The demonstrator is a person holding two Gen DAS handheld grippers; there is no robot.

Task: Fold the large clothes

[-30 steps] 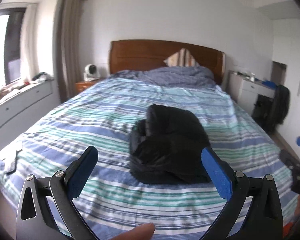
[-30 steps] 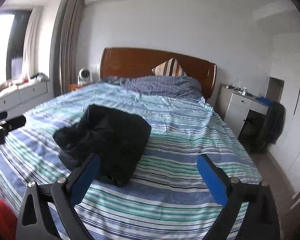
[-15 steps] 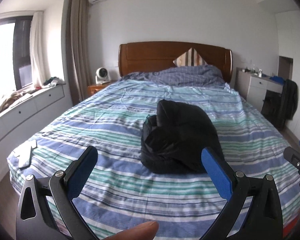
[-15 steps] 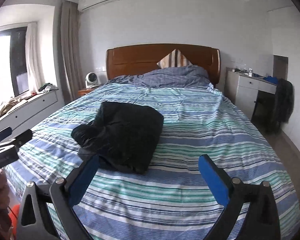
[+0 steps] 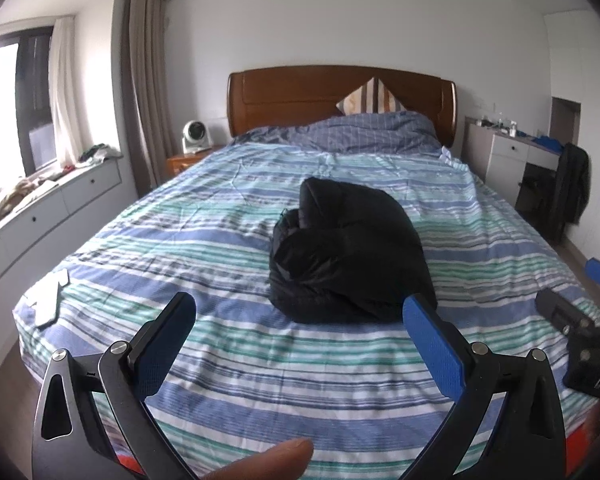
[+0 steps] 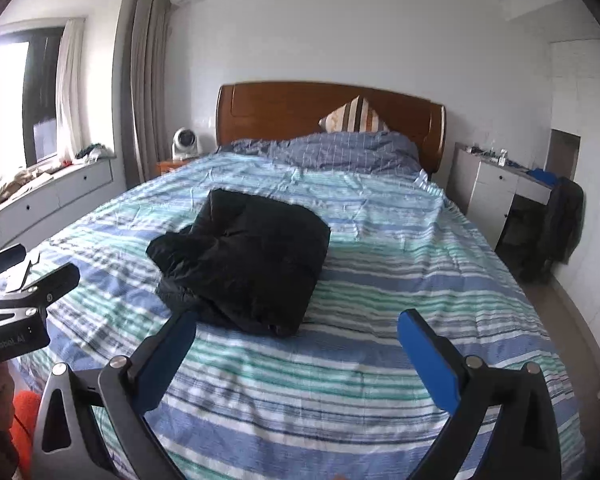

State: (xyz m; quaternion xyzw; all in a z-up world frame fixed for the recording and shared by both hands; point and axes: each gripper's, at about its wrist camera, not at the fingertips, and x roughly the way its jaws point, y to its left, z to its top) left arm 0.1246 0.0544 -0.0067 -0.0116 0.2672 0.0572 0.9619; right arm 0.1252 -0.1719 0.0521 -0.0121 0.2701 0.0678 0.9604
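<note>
A black puffy jacket [image 5: 348, 256] lies folded in a compact bundle on the striped bed [image 5: 204, 240]; it also shows in the right wrist view [image 6: 248, 260]. My left gripper [image 5: 300, 320] is open and empty, held above the foot of the bed, short of the jacket. My right gripper [image 6: 298, 330] is open and empty, also back from the jacket. The right gripper shows at the right edge of the left wrist view [image 5: 580, 320], and the left gripper at the left edge of the right wrist view [image 6: 16, 280].
A wooden headboard [image 5: 340, 96] and pillows stand at the far end. A window bench with drawers [image 5: 48, 216] runs along the left. A white desk [image 5: 512, 156] and a chair with dark clothes [image 5: 568, 192] stand at the right. A white cloth [image 5: 48, 296] lies on the bed's left corner.
Both grippers have pulled back and risen away from the jacket, which now looks smaller and farther off. The jacket has stayed in place. Both grippers stay open.
</note>
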